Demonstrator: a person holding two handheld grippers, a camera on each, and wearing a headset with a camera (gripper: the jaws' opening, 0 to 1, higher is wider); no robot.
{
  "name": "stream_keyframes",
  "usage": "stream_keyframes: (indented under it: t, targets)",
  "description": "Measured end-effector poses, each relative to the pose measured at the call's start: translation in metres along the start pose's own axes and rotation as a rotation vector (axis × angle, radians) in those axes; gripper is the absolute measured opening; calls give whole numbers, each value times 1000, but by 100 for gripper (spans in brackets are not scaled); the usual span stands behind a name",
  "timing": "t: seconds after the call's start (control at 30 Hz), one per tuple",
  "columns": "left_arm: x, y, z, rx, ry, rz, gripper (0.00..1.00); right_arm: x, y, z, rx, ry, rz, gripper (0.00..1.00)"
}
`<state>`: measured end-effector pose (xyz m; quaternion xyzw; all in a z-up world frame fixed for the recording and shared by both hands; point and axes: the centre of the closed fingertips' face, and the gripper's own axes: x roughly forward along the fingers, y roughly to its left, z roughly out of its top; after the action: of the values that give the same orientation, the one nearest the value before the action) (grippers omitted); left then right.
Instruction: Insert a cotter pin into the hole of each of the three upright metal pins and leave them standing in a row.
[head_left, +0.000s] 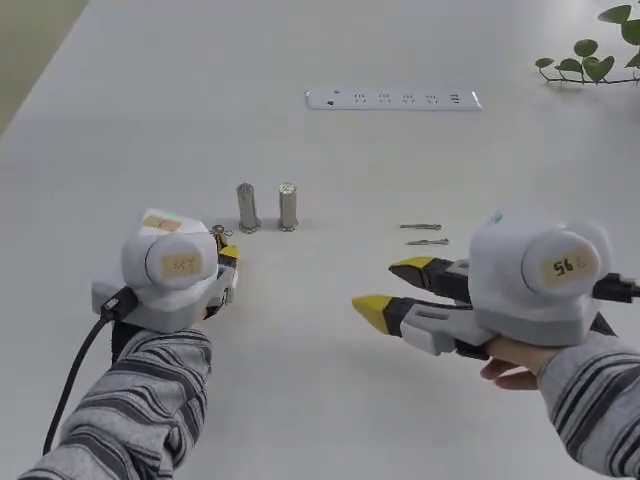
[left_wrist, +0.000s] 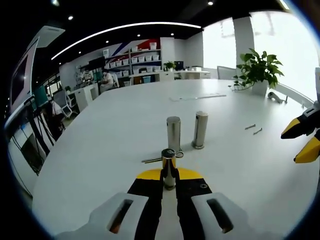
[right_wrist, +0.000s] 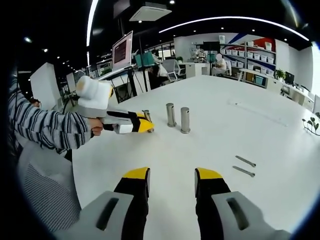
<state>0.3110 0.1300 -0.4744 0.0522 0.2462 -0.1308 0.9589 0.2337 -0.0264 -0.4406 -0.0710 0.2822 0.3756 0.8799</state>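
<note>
My left gripper (left_wrist: 169, 176) is shut on a short metal pin (left_wrist: 168, 165) that has a cotter pin (left_wrist: 156, 159) through its top hole. In the head view this gripper (head_left: 228, 262) sits at the left with the held pin (head_left: 221, 237) just in front of the two upright metal pins (head_left: 248, 207) (head_left: 288, 206), which stand side by side. Two loose cotter pins (head_left: 420, 227) (head_left: 428, 242) lie flat to the right. My right gripper (head_left: 390, 285) hovers open and empty near them, its yellow-tipped jaws (right_wrist: 171, 176) apart.
A white power strip (head_left: 393, 99) lies at the far side of the white table (head_left: 300, 400). A potted plant's leaves (head_left: 590, 60) reach in at the far right. The person's striped sleeves (head_left: 150, 400) show behind both grippers.
</note>
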Motion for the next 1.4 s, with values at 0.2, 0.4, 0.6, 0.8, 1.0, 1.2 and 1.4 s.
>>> stream_keyframes:
  t: [0.2, 0.4, 0.6, 0.8, 1.0, 1.2, 1.4]
  targets:
    - [1, 0, 0, 8, 0, 5, 6, 1, 6, -7, 14, 12, 6, 32]
    - [2, 0, -1, -8, -4, 2, 6, 1, 6, -10, 15, 25, 3, 32]
    - [2, 1, -4, -10, 9, 13, 14, -1, 4, -8, 27, 16, -12, 33]
    - [-5, -1, -4, -8, 3, 5, 28, -1, 3, -7, 25, 12, -16, 35]
    - [-15, -8, -1, -4, -30, -55, 45, 3, 0, 2, 2, 1, -20, 40]
    - [-27, -10, 8, -29, -59, -93, 65, 15, -5, 21, -38, -17, -10, 46]
    - [-40, -13, 8, -30, -58, -117, 82, 28, -12, 39, -16, -49, -7, 47]
